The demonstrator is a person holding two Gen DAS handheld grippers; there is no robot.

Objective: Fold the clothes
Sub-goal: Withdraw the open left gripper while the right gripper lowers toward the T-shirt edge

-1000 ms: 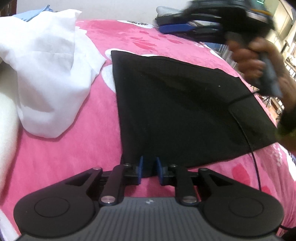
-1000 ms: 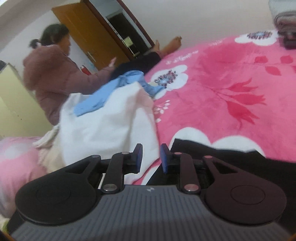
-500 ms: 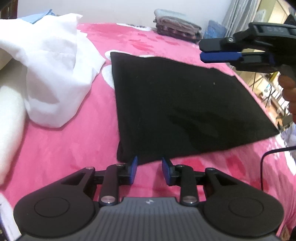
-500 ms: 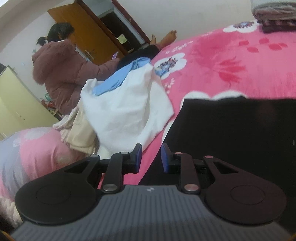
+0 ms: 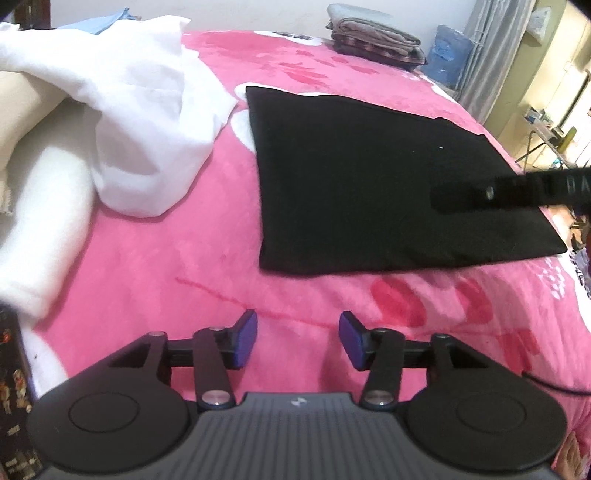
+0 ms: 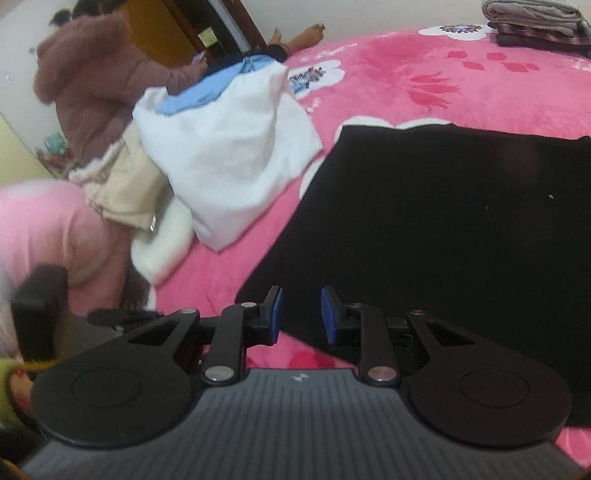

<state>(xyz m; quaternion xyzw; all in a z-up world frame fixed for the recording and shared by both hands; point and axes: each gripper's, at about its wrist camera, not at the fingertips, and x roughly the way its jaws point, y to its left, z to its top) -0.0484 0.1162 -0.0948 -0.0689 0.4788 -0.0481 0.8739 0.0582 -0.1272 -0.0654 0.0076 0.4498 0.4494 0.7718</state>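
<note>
Having let go of the black garment (image 5: 388, 177), the left gripper (image 5: 297, 339) has just been spreading its fingers, now empty.

A bed spread with a plush pink blanket printed with red and white flowers (image 5: 155, 266) carries a flat, folded black garment (image 5: 369, 177) at its middle. Just beside it sits a crumpled white cloth heap (image 5: 140, 110), with a pale blue cloth (image 6: 207, 90) on top. At the far edge lies a stack of folded grey and dark fabrics (image 5: 373, 35), possibly towels.
</note>
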